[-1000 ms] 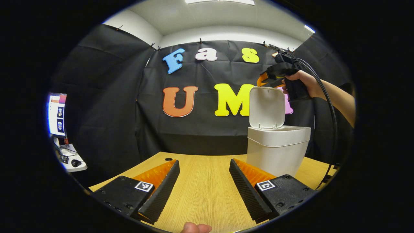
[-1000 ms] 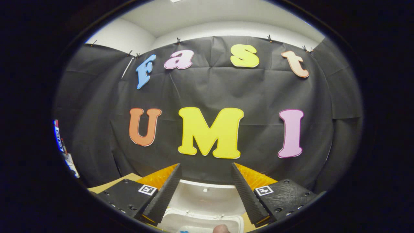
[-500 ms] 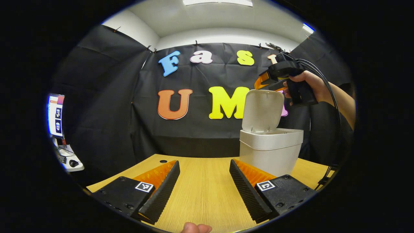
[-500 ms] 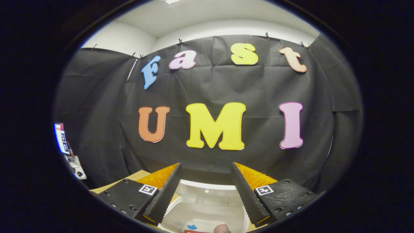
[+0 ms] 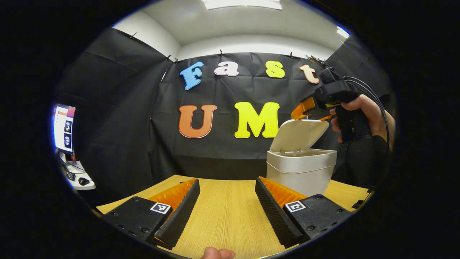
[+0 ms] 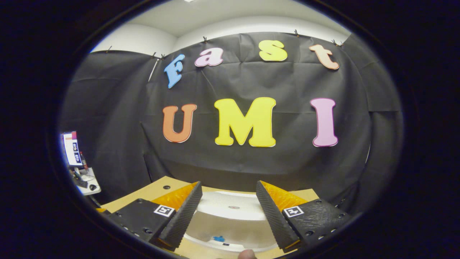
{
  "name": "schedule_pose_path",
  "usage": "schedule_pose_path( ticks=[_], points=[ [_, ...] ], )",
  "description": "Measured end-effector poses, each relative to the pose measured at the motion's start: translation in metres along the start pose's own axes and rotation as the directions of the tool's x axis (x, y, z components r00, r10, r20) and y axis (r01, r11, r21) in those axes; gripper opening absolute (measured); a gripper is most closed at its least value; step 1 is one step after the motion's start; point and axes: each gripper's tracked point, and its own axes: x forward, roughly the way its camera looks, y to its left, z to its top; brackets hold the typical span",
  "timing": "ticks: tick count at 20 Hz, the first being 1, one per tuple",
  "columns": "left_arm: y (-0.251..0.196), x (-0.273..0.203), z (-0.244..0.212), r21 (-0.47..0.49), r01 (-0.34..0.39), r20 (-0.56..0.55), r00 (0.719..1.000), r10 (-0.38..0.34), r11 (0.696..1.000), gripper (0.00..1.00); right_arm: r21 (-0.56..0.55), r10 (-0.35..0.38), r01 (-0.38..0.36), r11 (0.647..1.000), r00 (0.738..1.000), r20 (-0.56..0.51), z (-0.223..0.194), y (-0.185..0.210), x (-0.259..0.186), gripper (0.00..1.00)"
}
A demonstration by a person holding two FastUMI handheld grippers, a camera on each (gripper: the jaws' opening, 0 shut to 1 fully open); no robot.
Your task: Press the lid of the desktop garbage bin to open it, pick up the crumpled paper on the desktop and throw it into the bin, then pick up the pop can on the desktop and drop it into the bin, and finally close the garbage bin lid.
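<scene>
The white desktop bin [image 5: 301,172] stands on the wooden table [image 5: 226,216] to the right in the left gripper view. Its lid [image 5: 300,135] is tilted about halfway down over the opening. A hand holds my right gripper [image 5: 304,109] just above the lid's raised edge, apparently touching it. In the right gripper view the lid [image 6: 233,216] lies below and between the fingers of my right gripper [image 6: 227,184], which is open. A small blue bit [image 6: 218,238] shows inside the bin under the lid's near edge. My left gripper [image 5: 226,180] hovers low over the table, open and holding nothing.
A lit monitor [image 5: 63,127] and a side desk with a mouse [image 5: 78,180] stand beyond the table's left edge. A small round hole [image 6: 166,187] marks the table's far side. A fingertip [image 5: 217,253] shows at the bottom edge.
The lid has swung down from upright to about halfway shut. My right gripper has come down and forward with it. My left gripper has barely moved.
</scene>
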Motion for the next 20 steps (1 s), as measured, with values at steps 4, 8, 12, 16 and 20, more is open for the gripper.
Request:
schedule_pose_path(
  ticks=[4,8,12,16,20],
  points=[
    [0.003,0.001,0.003,-0.008,-0.013,0.008,1.000,0.013,1.000,0.99,-0.014,-0.008,0.008,1.000,1.000,-0.003,-0.019,0.002,-0.008,0.96],
    [0.000,0.000,0.003,-0.004,-0.003,0.006,1.000,0.004,1.000,0.99,0.027,0.014,-0.013,1.000,0.999,-0.043,-0.046,0.005,-0.010,0.94],
    [-0.002,0.002,-0.001,0.008,0.003,0.000,1.000,-0.003,1.000,0.99,0.065,0.000,0.004,0.998,0.998,-0.056,-0.073,-0.004,-0.009,0.95],
    [0.000,0.004,-0.002,0.004,-0.003,-0.004,1.000,0.003,1.000,0.99,0.036,-0.013,0.015,0.999,0.999,-0.044,-0.080,-0.003,-0.011,0.95],
    [0.003,0.004,-0.003,0.003,-0.008,-0.007,1.000,0.008,1.000,0.99,0.014,-0.010,0.011,1.000,0.998,-0.055,-0.094,-0.004,-0.009,0.95]
  ],
)
